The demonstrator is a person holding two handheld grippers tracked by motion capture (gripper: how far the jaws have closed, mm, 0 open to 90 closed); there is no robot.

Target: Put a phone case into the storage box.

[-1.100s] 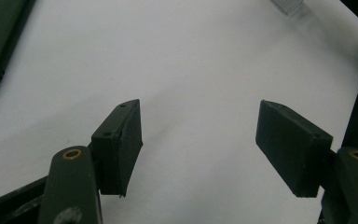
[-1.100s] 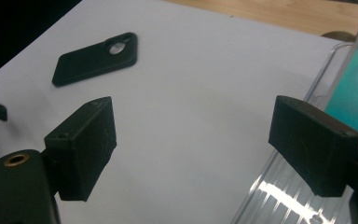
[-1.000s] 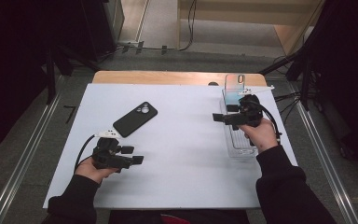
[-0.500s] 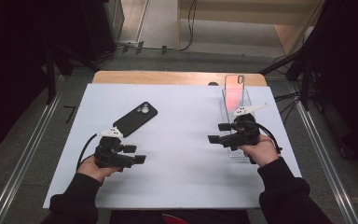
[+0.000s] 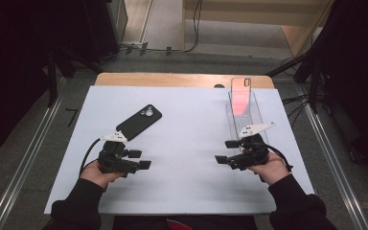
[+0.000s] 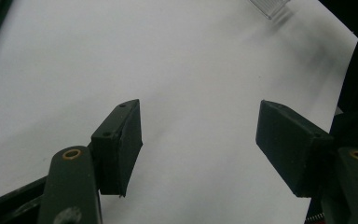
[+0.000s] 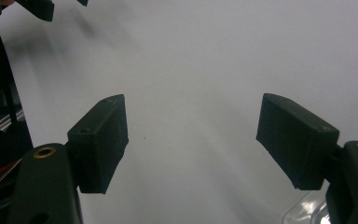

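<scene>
On the white table sheet [image 5: 187, 143], the clear plastic rack [image 5: 256, 112] held a pink phone case [image 5: 241, 96] upright; my black phone [image 5: 139, 122] lay apart. My right gripper [image 5: 223, 155] had left the rack, narrowing yet empty. My left gripper [image 5: 143, 160] sat open.

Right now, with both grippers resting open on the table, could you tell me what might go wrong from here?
1. The pink phone stands upright in the clear holder just beyond the right gripper; a careless sweep of that hand could tip it.
2. The black phone lies flat beside the left gripper; open jaws may struggle to get under it and could push it across the white mat.
</scene>
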